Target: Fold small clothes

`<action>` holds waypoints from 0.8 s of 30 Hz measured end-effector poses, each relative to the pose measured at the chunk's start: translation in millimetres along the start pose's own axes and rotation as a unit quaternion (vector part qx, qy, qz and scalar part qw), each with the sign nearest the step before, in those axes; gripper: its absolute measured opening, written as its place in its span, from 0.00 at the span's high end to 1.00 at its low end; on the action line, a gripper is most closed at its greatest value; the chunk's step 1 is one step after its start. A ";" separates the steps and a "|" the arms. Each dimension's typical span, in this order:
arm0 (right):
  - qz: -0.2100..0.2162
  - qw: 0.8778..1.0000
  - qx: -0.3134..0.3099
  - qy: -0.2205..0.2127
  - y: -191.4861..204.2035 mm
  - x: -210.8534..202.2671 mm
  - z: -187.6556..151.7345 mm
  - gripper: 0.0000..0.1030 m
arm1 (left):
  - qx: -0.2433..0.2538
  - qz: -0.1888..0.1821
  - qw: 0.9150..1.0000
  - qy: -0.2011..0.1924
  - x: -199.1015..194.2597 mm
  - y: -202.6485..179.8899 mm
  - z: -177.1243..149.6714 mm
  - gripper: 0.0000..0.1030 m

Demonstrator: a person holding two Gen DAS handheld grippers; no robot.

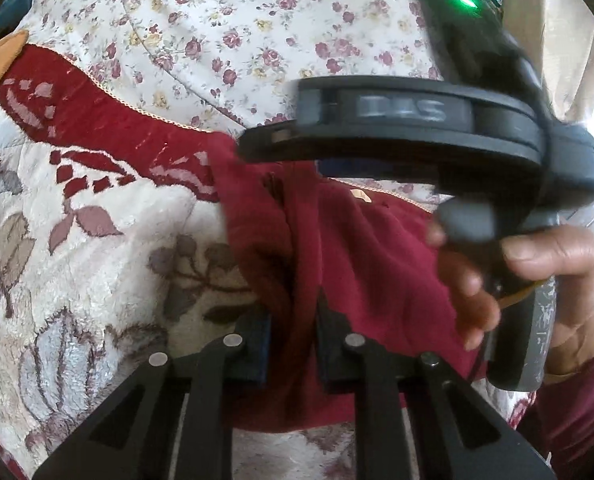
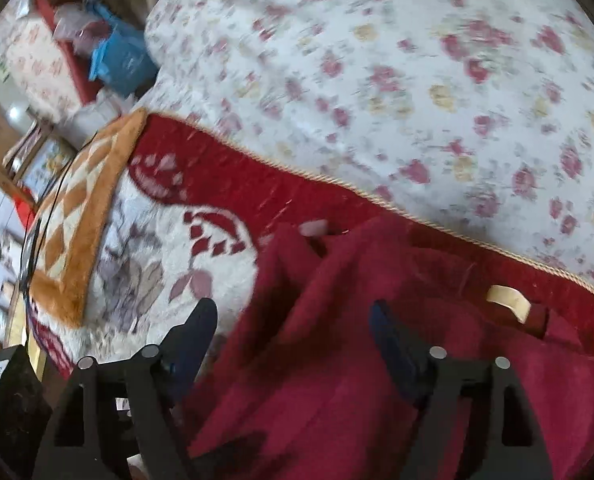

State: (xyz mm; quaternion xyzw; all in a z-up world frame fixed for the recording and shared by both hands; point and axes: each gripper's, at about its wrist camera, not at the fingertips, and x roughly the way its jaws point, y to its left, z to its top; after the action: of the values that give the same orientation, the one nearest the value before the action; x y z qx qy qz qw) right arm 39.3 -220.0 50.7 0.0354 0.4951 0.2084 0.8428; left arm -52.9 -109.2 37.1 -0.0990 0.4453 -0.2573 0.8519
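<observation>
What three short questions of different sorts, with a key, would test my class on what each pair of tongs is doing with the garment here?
1. True or false: the left tongs are shut on the dark red garment.
2. Which describes the right tongs? A) shut on the garment B) open over the garment C) holding the orange checked mat
3. Fill the gap: the garment lies on a plush blanket with a ___ border.

Key: 1 true; 2 B, fingers spread apart with the garment between them; 3 red, edged by cord against the rose-print sheet.
</observation>
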 end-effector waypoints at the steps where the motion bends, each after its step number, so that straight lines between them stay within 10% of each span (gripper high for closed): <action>1: -0.012 1.000 -0.007 0.010 5.9 8.1 2.1 0.15 | 0.002 -0.001 1.000 0.000 -0.7 -1.7 0.0 0.84; 8: -0.096 0.990 -0.059 0.082 27.1 62.7 3.3 0.16 | 0.010 0.015 1.000 0.006 1.1 -3.3 -1.7 0.84; 12: -0.126 0.986 -0.085 0.072 24.8 60.6 1.8 0.52 | 0.009 0.024 1.000 0.009 3.9 -2.0 -2.7 0.84; 18: -0.092 0.993 -0.055 0.047 12.9 39.0 4.2 0.69 | 0.012 0.030 0.999 0.010 3.5 -2.1 -2.9 0.84; 24: -0.062 0.997 -0.026 0.030 2.5 23.9 0.3 0.73 | 0.005 0.040 0.999 0.019 8.0 2.6 -5.3 0.40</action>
State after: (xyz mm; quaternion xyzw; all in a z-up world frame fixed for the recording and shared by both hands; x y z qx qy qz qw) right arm 48.9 -208.5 32.0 -0.0235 0.5161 0.1691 0.8394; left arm -52.5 -110.9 27.3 -0.0721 0.4634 -0.2272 0.8535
